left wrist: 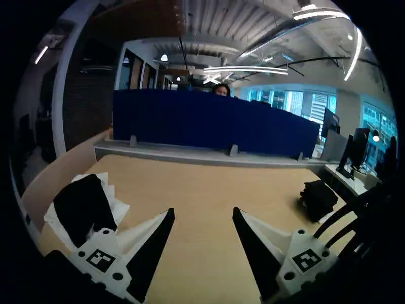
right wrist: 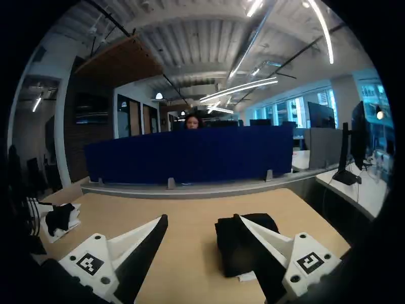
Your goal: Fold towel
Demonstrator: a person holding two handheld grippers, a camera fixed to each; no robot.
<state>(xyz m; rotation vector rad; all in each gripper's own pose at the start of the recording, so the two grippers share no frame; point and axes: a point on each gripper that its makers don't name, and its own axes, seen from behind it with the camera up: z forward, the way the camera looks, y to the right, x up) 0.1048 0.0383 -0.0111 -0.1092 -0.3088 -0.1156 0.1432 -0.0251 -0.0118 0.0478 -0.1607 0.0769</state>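
Note:
A loose pile of white and black towels (left wrist: 83, 206) lies at the left end of the wooden table (left wrist: 202, 182). My left gripper (left wrist: 202, 213) hangs open over bare table just right of that pile, nothing between its fingers. A folded black towel stack (left wrist: 318, 198) sits near the table's right edge. In the right gripper view that stack (right wrist: 238, 245) lies close, partly under the right finger (right wrist: 268, 243). My right gripper (right wrist: 200, 219) is open and holds nothing. The loose pile (right wrist: 59, 218) shows far off at the left.
A blue divider (left wrist: 212, 119) on a grey ledge closes off the table's far side, with a person's head behind it. Monitors (right wrist: 354, 147) stand on a neighbouring desk to the right. A dark wire frame (left wrist: 354, 213) juts in at the right edge.

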